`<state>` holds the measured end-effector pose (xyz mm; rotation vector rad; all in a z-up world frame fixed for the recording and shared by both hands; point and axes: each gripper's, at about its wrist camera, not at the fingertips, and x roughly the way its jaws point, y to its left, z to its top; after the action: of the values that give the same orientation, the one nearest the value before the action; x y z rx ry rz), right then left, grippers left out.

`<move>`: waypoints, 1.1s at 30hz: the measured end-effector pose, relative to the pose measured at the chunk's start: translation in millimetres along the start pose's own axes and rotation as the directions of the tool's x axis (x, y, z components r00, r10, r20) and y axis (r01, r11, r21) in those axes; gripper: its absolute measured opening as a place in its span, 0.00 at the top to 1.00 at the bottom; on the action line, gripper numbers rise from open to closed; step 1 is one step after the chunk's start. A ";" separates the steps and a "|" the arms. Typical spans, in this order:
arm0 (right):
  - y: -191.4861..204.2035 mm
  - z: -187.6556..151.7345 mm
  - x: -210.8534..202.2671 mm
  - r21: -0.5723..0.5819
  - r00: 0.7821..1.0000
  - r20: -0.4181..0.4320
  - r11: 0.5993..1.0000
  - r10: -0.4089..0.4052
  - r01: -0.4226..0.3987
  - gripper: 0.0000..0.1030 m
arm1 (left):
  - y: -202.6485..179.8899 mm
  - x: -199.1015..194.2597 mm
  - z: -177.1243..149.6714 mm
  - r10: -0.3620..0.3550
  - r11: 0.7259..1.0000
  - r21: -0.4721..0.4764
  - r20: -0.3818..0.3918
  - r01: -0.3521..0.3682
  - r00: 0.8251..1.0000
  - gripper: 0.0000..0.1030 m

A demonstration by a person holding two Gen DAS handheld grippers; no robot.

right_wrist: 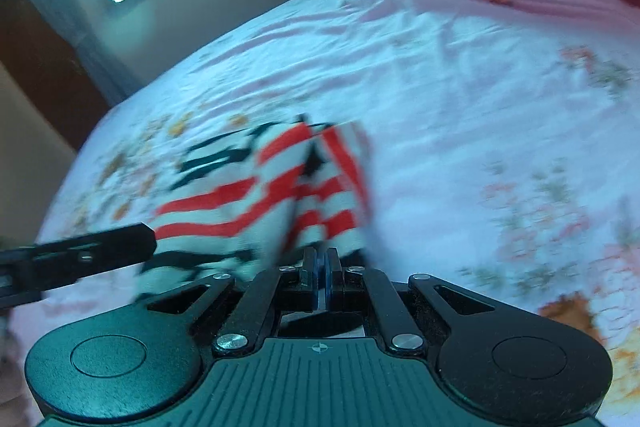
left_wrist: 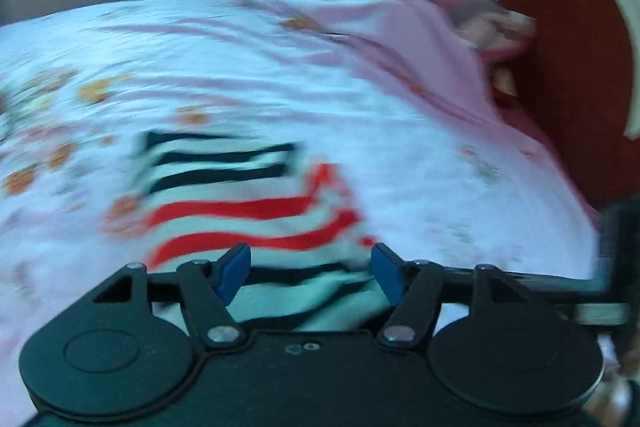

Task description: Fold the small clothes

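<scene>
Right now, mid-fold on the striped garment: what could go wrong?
1. Left tongs stand open around the garment; that side is loose and could slump, spoiling the fold.
2. Right tongs are shut at the bunched edge; pulling may drag the whole piece across the sheet.
3. Both views are blurred, so any edge alignment is a guess.

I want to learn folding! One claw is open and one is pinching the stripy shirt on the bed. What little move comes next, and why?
Probably the right gripper should lower its pinched edge onto the bed and let go. It is shut on the striped shirt, whose right part stands lifted and doubled over, while the left gripper is open with the cloth lying loose between its pads.
</scene>
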<state>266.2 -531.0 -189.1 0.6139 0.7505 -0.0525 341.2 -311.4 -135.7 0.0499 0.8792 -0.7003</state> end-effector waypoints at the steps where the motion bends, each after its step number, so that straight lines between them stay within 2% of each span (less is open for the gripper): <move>1: 4.0 0.5 1.3 0.002 1.000 -0.011 1.000 0.015 -0.015 0.98 | 14.4 -1.5 -4.3 0.029 0.999 -0.027 0.002 -0.029 1.000 0.39; 5: 17.7 3.1 10.5 0.013 0.997 -0.067 0.999 0.047 -0.047 0.98 | 46.8 4.0 -27.6 0.101 0.993 -0.059 -0.033 -0.103 0.994 0.42; 9: 19.3 3.0 23.6 0.033 0.986 -0.163 0.999 0.029 -0.024 0.98 | 57.0 22.4 -49.7 0.098 0.992 -0.070 -0.075 -0.104 0.992 0.40; 14: 18.9 6.6 4.1 0.013 0.994 -0.109 1.000 0.017 -0.015 0.97 | 51.6 30.6 -56.8 0.099 0.993 -0.062 -0.072 -0.103 0.993 0.40; 18: 32.6 5.9 6.8 -0.053 0.993 -0.120 0.999 0.001 -0.007 0.97 | 44.6 31.6 -59.2 0.120 0.992 -0.037 -0.061 -0.123 0.991 0.39; 20: 34.2 2.0 14.6 -0.053 0.987 -0.162 0.999 -0.003 -0.006 0.97 | 47.8 30.2 -60.4 0.107 0.993 -0.043 -0.066 -0.110 0.992 0.39; 23: 29.5 2.7 2.7 -0.030 0.993 -0.122 0.999 0.008 -0.012 0.96 | 48.6 28.4 -62.8 0.096 0.995 -0.022 -0.066 -0.098 0.993 0.39; 24: 27.1 5.5 -1.4 -0.014 0.994 -0.109 1.000 0.014 -0.016 0.89 | 48.2 28.4 -63.1 0.096 0.995 -0.020 -0.065 -0.098 0.993 0.39; 25: 25.3 7.5 -3.1 0.000 0.994 -0.109 1.000 0.028 -0.028 0.74 | 47.9 28.5 -63.4 0.098 0.995 -0.021 -0.063 -0.099 0.993 0.39; 26: 25.3 9.0 -3.9 0.005 0.993 -0.111 0.999 0.036 -0.036 0.21 | 47.4 28.5 -63.4 0.100 0.995 -0.022 -0.063 -0.102 0.993 0.39; 27: 27.1 9.1 -4.0 0.001 0.993 -0.110 0.999 0.034 -0.034 0.04 | 46.9 28.6 -63.5 0.101 0.994 -0.022 -0.062 -0.103 0.993 0.39; 31: 41.0 1.8 0.6 -0.075 0.997 -0.073 0.997 0.003 -0.008 0.04 | 48.7 27.1 -63.9 0.094 0.995 -0.033 -0.065 -0.097 0.993 0.39; 33: 42.2 4.0 0.6 -0.058 0.998 -0.051 0.998 0.028 -0.031 0.17 | 49.6 26.2 -63.2 0.091 0.995 -0.037 -0.068 -0.094 0.994 0.39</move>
<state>280.0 -498.3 -165.9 0.5714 0.7885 0.0121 337.8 -266.9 -207.5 0.0781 0.9482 -0.5974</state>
